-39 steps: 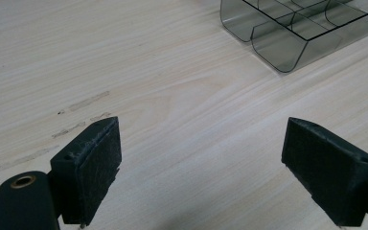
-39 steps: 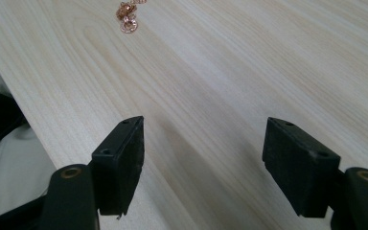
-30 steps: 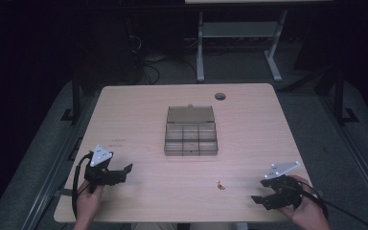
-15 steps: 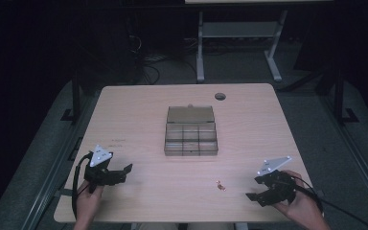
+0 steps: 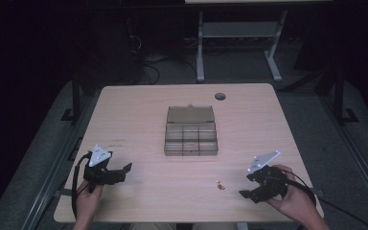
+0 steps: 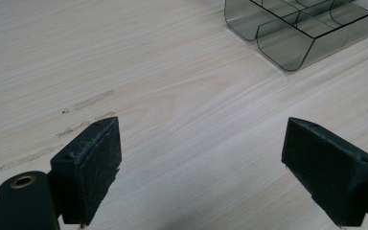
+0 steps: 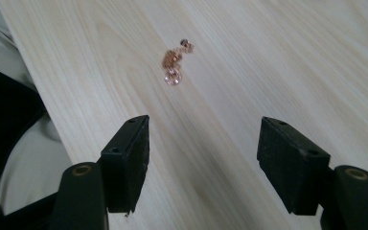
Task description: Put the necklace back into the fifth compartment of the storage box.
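Observation:
A small rose-gold chain with a pale stone [image 5: 220, 185] lies on the wooden table [image 5: 139, 110] near its front edge. In the right gripper view the chain [image 7: 173, 62] sits just beyond the jaws. My right gripper [image 5: 245, 186] [image 7: 203, 158] is to the right of it and points at it. It is open; its jaws have just been closing a little, with nothing between them. My left gripper [image 5: 124, 172] [image 6: 201, 163] rests open and empty at the front left. A clear smoky compartment box [image 5: 190, 152] [image 6: 287, 48] stands open mid-table.
A round cable hole [image 5: 220, 96] is near the table's far edge. The metal legs of another table [image 5: 200, 48] stand behind. In the right gripper view the table's front edge [image 7: 33, 86] runs close beside the left jaw.
The right hand has carried its gripper left, closer to the chain, and its jaws have narrowed slightly. The left gripper, box and chain have not moved.

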A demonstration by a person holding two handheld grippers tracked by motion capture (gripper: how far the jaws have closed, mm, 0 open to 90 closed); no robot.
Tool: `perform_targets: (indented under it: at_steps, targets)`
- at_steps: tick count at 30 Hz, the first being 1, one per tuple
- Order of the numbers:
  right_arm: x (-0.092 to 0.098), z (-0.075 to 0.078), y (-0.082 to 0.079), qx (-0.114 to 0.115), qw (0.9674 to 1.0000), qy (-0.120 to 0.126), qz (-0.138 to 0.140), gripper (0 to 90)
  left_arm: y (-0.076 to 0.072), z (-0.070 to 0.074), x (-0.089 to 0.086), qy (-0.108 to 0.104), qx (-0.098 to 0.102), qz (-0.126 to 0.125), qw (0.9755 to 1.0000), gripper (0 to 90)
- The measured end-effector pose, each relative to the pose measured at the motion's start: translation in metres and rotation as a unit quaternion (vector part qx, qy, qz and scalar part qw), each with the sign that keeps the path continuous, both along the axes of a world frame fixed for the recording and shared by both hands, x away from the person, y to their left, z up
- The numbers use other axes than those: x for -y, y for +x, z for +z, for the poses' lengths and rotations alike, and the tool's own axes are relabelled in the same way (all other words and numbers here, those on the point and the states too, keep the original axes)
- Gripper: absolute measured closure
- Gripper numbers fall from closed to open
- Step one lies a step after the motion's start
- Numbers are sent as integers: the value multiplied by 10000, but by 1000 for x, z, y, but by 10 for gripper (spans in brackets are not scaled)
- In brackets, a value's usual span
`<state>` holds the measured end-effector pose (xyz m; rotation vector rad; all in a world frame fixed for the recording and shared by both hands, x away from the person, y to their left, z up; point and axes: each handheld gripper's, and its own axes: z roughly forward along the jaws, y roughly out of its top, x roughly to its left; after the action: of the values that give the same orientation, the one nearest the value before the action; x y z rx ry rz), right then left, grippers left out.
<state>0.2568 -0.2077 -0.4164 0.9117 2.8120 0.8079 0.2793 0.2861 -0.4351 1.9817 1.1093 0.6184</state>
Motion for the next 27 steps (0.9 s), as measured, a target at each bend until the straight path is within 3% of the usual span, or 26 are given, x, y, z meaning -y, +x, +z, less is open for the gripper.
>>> perform_targets:
  at_steps: [12, 18, 27]
  targets:
    - [-32, 8, 13, -92, 9985, -263, 478, 411, 0, 0, 1, -16, 10, -10, 10000, 131]
    - [-41, 9, 18, -159, 9975, -365, 591, 445, 1, 0, 0, 22, 20, -36, 10000, 131]
    - [-58, 5, 27, -307, 9957, -615, 625, 515, 1, 0, -3, -85, 35, 60, 9999, 131]
